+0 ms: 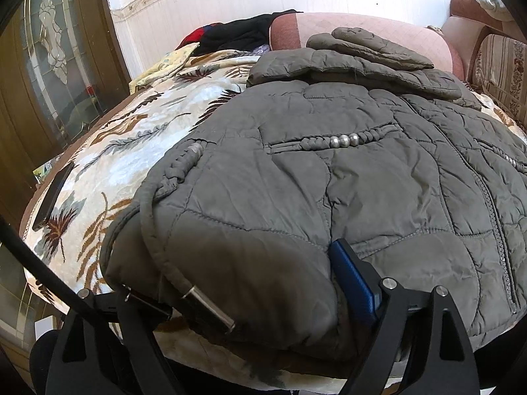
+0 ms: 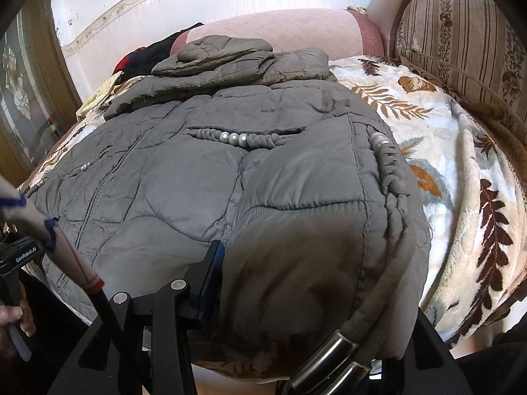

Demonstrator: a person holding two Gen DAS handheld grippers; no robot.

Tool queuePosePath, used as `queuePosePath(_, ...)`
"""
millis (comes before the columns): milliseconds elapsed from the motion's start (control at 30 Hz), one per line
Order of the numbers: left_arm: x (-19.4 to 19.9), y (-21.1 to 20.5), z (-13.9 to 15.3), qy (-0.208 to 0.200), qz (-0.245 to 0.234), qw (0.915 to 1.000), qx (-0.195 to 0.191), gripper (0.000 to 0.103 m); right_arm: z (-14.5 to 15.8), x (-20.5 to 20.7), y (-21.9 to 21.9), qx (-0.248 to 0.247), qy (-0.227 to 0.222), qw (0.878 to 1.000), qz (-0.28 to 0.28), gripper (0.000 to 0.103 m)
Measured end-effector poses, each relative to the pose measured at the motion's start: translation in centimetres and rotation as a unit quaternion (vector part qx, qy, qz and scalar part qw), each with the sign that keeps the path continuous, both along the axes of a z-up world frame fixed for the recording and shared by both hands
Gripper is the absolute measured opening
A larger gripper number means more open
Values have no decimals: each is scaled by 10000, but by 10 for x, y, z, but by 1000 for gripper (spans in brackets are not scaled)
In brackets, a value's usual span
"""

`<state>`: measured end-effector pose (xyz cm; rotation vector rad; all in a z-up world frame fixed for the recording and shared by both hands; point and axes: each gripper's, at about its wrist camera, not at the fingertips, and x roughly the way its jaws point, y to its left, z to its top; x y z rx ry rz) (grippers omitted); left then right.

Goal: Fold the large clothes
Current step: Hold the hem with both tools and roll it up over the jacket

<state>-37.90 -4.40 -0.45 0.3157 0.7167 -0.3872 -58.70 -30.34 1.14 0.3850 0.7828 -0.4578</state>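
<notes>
Both the left hand-held gripper (image 1: 253,299) and right hand-held gripper (image 2: 296,299) stand wide apart around the near hem of the grey quilted jacket (image 1: 346,171) on the bed (image 1: 131,144), grip uncertain.

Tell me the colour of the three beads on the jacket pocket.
Pearly silver-white beads on the grey jacket; right wrist view shows them best.

Jacket (image 1: 346,181): grey, quilted, pearl-white beads. Blanket (image 1: 138,138): cream, brown and grey leaf print. Pillow (image 2: 461,33): beige, brown stripes. Gripper pads (image 1: 354,283): blue.

I count one grey jacket (image 1: 329,171), one leaf-print blanket (image 1: 131,138), one phone (image 1: 52,194), and my two grippers (image 1: 250,299) (image 2: 296,296).
</notes>
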Motion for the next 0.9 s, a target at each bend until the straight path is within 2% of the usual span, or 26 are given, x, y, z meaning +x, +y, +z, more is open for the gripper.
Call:
queuePosePath(167,2,1,0,31,17,10000,-24,88,0,1,2,-97,25,9999,-12,55)
queuePosePath(233,2,1,-1,38,26,10000,-26,88,-1,2,1,-43,26,10000,-33,60)
queuePosePath(533,3,1,-2,60,42,10000,-35,90,-1,5,-2,1,224,9997,-87,71)
queuePosePath(900,4,2,-1,86,55,9999,-64,91,-1,7,-1,-67,331,9994,-101,73)
